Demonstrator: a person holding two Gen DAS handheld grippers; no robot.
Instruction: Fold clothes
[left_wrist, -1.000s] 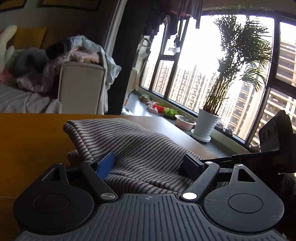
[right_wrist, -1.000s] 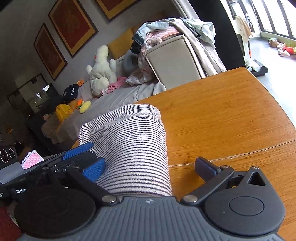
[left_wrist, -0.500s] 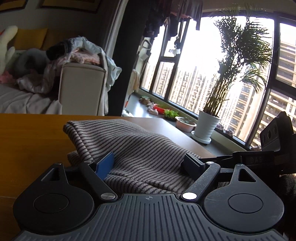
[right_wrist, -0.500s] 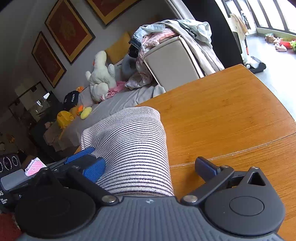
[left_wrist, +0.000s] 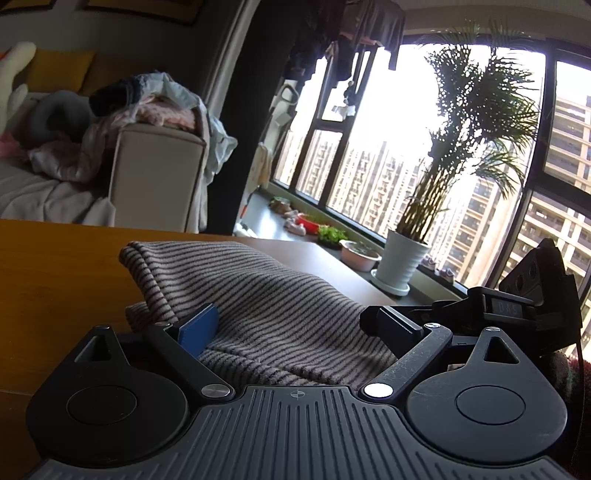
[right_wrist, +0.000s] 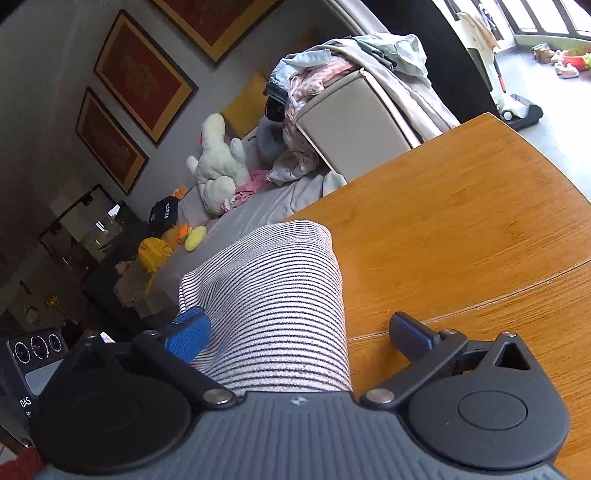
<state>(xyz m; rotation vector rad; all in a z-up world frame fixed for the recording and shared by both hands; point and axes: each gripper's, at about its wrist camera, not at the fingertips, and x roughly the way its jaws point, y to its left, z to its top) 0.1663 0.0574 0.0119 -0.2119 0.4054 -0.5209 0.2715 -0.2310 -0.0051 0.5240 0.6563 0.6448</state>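
Lying folded on the desk, the striped top sat between the fingers of both tools. My left tool was opening, its pads off the cloth. My right tool stood wide, its right finger over bare wood. Beyond the desk's far edge stood a sofa heaped with clothes; the desk's right side lay free.

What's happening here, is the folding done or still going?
A person is working a striped sweater on a wooden table with a pair of tongs in each hand. The left tongs are opening with the folded cloth lying between them, not pinched. The right tongs stand wide too, the sweater's edge between them and neither pad clearly pressing it. The garment lies as a folded bundle, so it looks like a release after a fold.
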